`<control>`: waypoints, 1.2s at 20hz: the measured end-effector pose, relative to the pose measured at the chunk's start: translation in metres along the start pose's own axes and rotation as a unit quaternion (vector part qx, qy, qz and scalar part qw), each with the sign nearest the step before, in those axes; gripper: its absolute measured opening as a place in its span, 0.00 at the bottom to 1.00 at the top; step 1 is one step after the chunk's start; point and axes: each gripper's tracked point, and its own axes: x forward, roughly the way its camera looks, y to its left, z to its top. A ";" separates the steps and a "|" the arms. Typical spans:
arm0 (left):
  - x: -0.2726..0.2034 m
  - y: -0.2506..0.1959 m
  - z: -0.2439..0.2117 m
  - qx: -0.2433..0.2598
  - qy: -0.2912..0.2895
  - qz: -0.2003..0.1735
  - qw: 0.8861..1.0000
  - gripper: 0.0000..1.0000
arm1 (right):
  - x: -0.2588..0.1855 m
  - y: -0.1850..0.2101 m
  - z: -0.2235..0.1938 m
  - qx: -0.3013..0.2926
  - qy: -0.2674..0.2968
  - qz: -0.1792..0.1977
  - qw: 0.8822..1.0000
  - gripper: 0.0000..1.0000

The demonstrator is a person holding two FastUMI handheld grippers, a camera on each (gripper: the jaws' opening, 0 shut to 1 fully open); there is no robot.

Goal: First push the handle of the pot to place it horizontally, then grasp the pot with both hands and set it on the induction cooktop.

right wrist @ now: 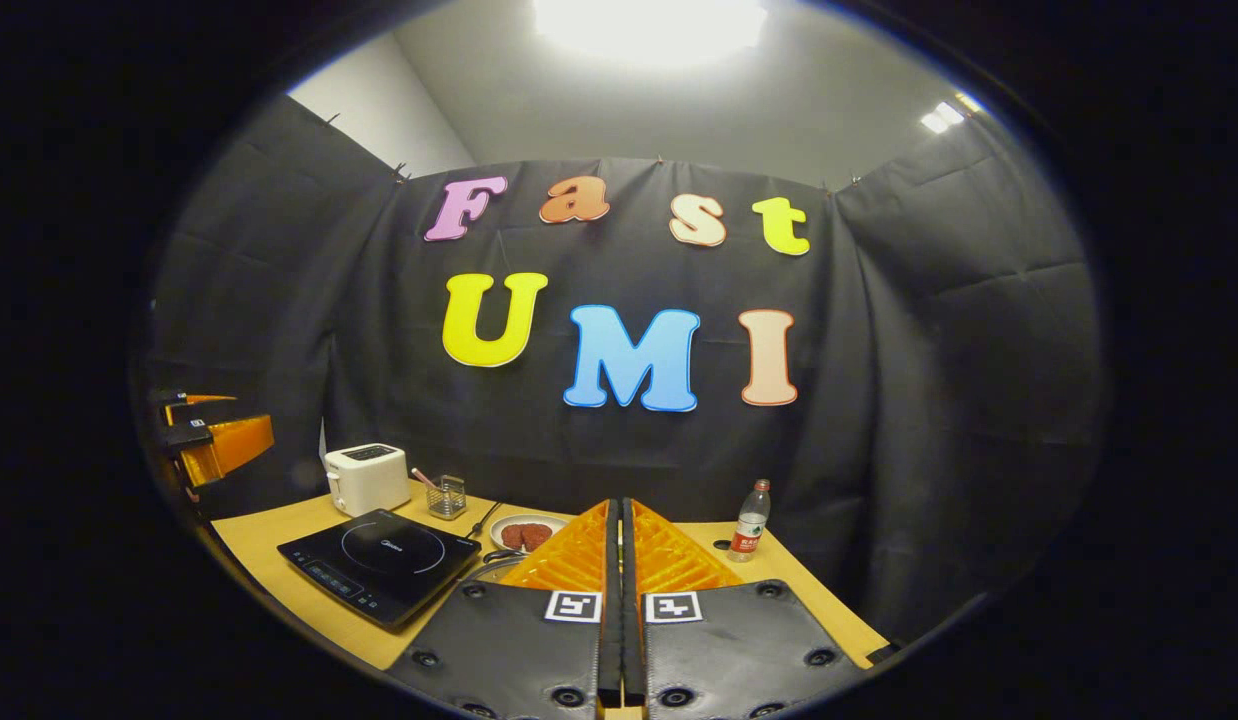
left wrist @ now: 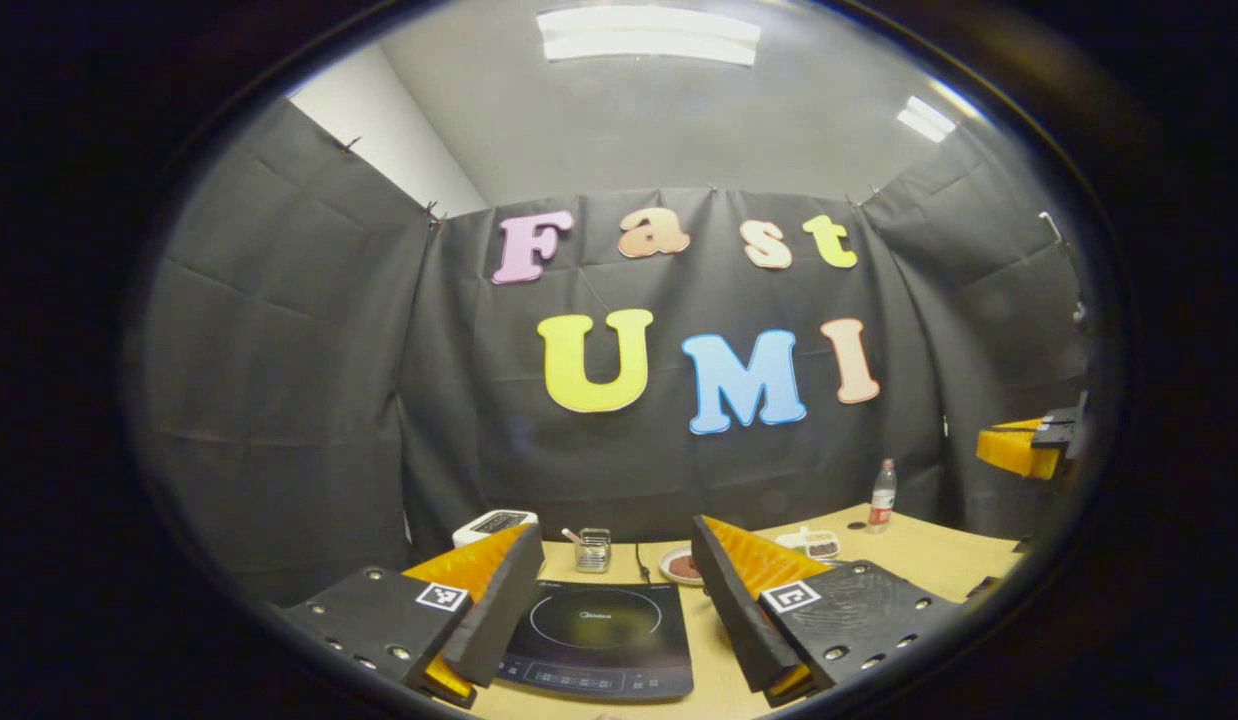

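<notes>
The black induction cooktop (left wrist: pixel 599 635) lies flat on the tan table, straight ahead and below my left gripper (left wrist: pixel 615 527), which is open and holds nothing; the cooktop shows in the gap between its two fingers. In the right gripper view the cooktop (right wrist: pixel 379 565) sits to the lower left of my right gripper (right wrist: pixel 620 503), whose fingers are pressed together with nothing between them. Both grippers hover above the table's near side. The right gripper (left wrist: pixel 1029 445) appears at the far right of the left gripper view, the left gripper (right wrist: pixel 214 435) at the far left of the right gripper view.
Behind the cooktop stand a white toaster (right wrist: pixel 366 478) and a small wire holder (right wrist: pixel 446 497). A plate of reddish food (right wrist: pixel 526 535) lies mid-table, a water bottle (right wrist: pixel 749 520) stands farther right, and a small dish (left wrist: pixel 814 543) sits nearby. Black cloth walls close the back and sides.
</notes>
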 end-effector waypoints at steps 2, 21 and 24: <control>-0.001 0.011 0.002 0.004 -0.006 0.002 1.000 0.88 | 0.002 0.012 -0.007 -0.012 0.009 0.016 1.000 0.05; 0.020 0.000 -0.023 0.000 0.022 0.048 0.999 0.88 | 0.025 0.038 -0.136 -0.085 0.173 0.160 0.968 0.02; 0.030 -0.005 -0.029 0.001 0.030 0.059 0.998 0.89 | 0.031 0.037 -0.158 -0.097 0.201 0.184 0.957 0.02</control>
